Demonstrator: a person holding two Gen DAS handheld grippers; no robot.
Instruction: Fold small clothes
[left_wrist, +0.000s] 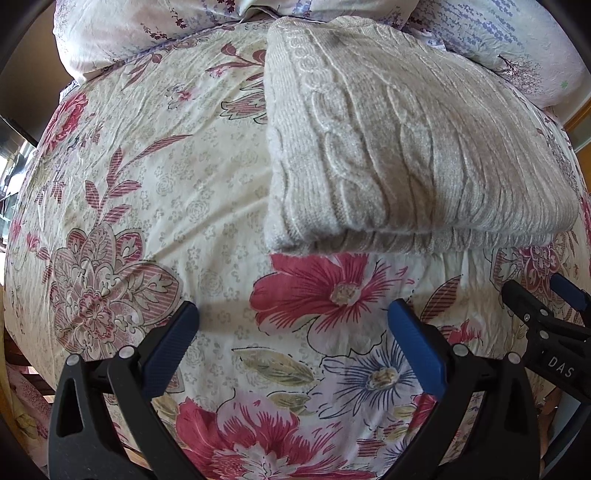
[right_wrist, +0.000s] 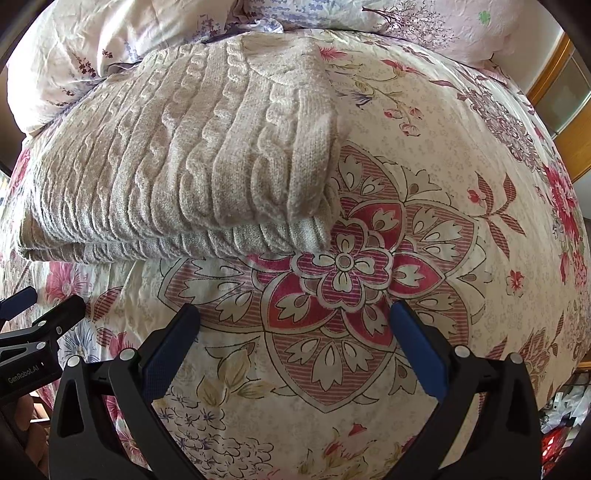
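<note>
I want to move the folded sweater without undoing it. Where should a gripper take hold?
Probably the near stacked edge of the sweater, approached low from the front: layers lie open-faced there, so one pinch would catch them all. Both the left gripper and right gripper are open, facing it.

Both wrist views look down close over the bedspread (left_wrist: 147, 184), sharing the folded sweater (right_wrist: 184, 158).

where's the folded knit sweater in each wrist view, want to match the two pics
Left wrist view: the folded cable-knit sweater lies upper right, beyond the open left gripper.
Right wrist view: the same sweater lies upper left, beyond the open right gripper.
Shared landmark: the pale pillow behind the sweater, on the floral bedspread.
</note>
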